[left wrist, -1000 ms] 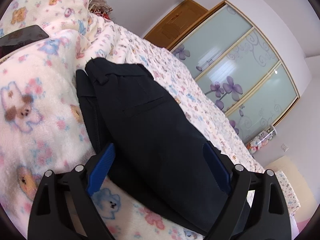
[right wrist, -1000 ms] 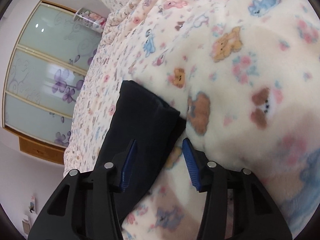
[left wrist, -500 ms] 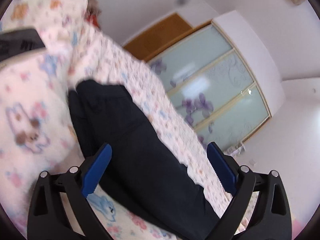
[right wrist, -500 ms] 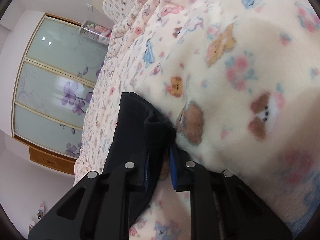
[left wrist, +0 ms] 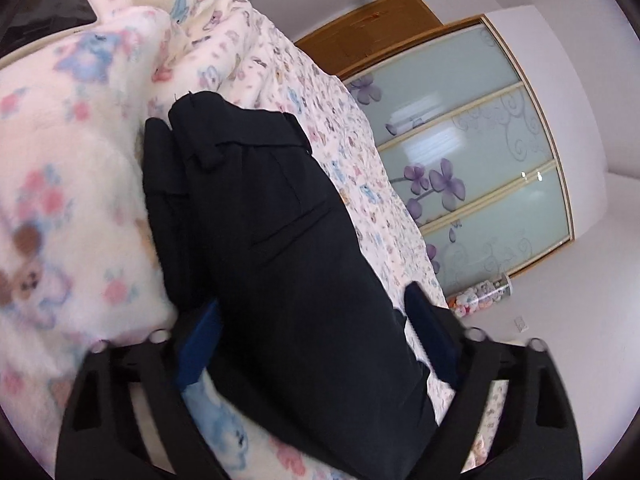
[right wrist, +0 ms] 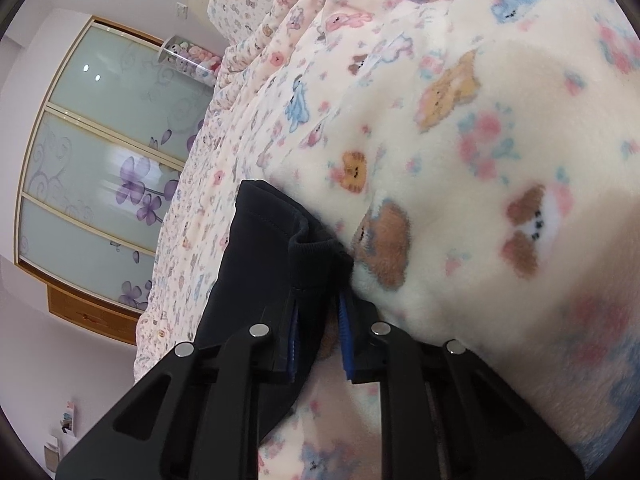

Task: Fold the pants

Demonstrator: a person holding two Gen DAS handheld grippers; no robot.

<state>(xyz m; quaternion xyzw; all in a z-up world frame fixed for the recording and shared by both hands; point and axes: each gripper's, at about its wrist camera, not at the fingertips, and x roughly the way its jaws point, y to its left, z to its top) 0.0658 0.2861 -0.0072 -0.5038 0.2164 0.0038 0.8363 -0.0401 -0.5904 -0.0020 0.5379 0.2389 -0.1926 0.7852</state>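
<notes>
Right wrist view: right tongs nipping pants hem at 6 o'clock; left tongs gaping, straddling pants unheld; lifting evenly advised.

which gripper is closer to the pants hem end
Right. The right gripper is clamped on the pants at that hem; the left gripper straddles them open, facing the waistband.

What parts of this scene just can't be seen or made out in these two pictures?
- Left wrist view: the lower end of the pants is hidden behind the left claw and cut off by the bottom edge.
- Left wrist view: the dark flat thing at the top left is cut off, unidentifiable.
- Right wrist view: how much cloth the right claw pinches is hidden by its fingers.
</notes>
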